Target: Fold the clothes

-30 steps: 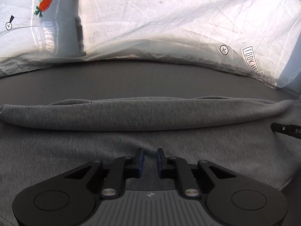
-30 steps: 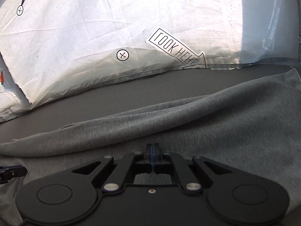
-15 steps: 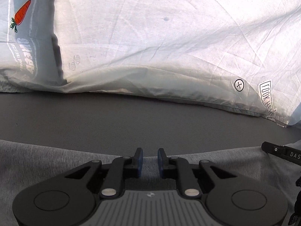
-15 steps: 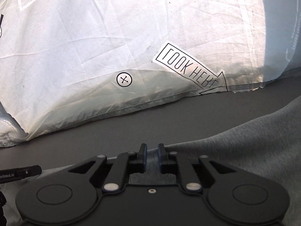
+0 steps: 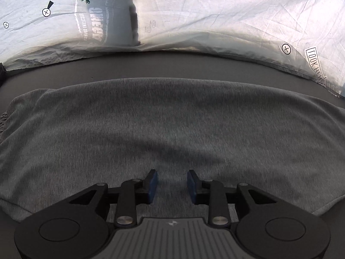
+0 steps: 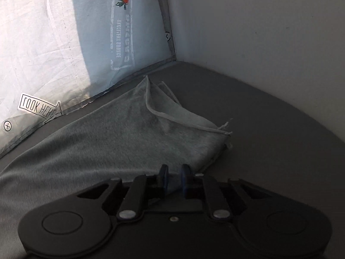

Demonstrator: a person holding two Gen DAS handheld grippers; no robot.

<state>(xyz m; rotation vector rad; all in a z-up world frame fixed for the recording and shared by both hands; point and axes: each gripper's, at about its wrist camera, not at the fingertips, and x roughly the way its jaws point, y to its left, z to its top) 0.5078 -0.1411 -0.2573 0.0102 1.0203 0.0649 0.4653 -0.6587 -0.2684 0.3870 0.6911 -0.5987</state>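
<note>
Dark grey desk (image 5: 172, 64) with white printed sheeting (image 5: 237, 17) hung up behind it, carrot logo and a "look here" arrow on it, plus a plain wall (image 6: 269, 32) off to the right side. Sitting on the desk is the grey garment (image 5: 172, 125), spread wide and already doubled over by the look of it: in the right view you can see layered hems stacked at its far corner (image 6: 163, 108), with one edge flipped up a bit. The left claw (image 5: 172, 183) hangs low over the near part of the cloth, jaws apart and nothing between them. The right claw (image 6: 173, 178) is down at the near right edge of the garment, jaws only slightly apart, and honestly it's hard to say if any cloth is between the pads or just behind them. My guess is a fold has just been laid and the next one needs setting up. To do it well I'd pinch both layers together at the edges, not just the top one, lift both sides evenly, and tidy that curled corner first so the hems line up. Soft jersey like this sags and slides, so slow and low seems safest.
</note>
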